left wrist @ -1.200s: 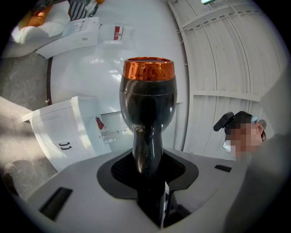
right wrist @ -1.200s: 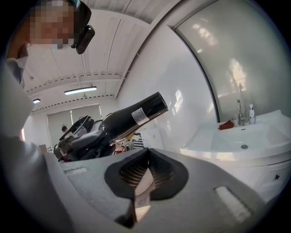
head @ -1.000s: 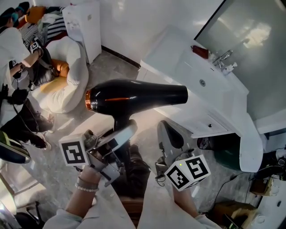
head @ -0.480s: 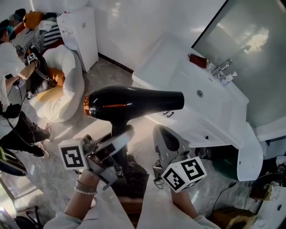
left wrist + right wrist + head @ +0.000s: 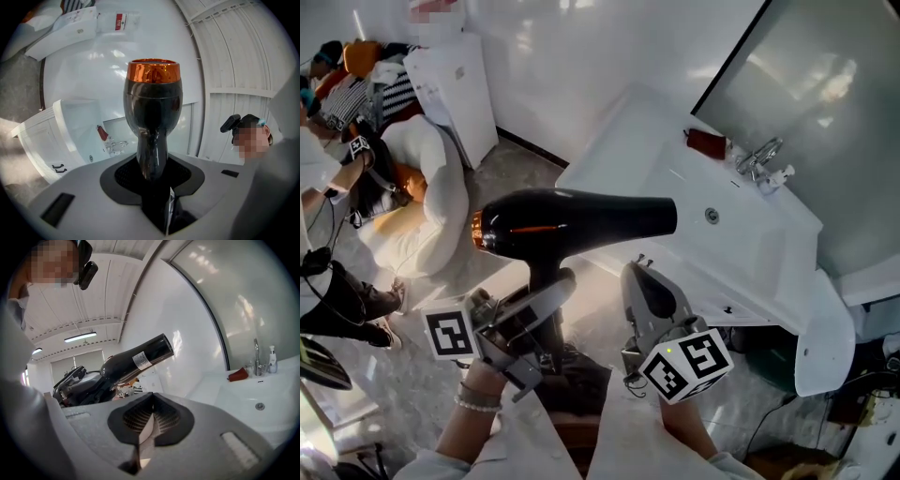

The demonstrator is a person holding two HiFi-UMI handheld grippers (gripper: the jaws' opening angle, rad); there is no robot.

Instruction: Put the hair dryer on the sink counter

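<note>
Since a second ago the hair dryer [image 5: 572,223] and both grippers have been carried nearer the sink counter [image 5: 614,155], whose white edge now shows just behind the nozzle in the head view. There the dryer is held level above the floor, not yet over the counter, with its nozzle toward three o'clock and its handle hanging to six o'clock into the left gripper [image 5: 542,305]. The right gripper [image 5: 643,281] is kept beside it at four o'clock, idle. The basin [image 5: 741,230], at two o'clock, is seen to hold nothing but its drain; a red object [image 5: 705,142] and a faucet [image 5: 757,155] are set behind it. In the left gripper view the handle is pinched between the jaws, copper band [image 5: 153,71] at twelve o'clock — presumably so that the body is kept balanced. In the right gripper view the jaws are pressed together on nothing — probably held in reserve.
</note>
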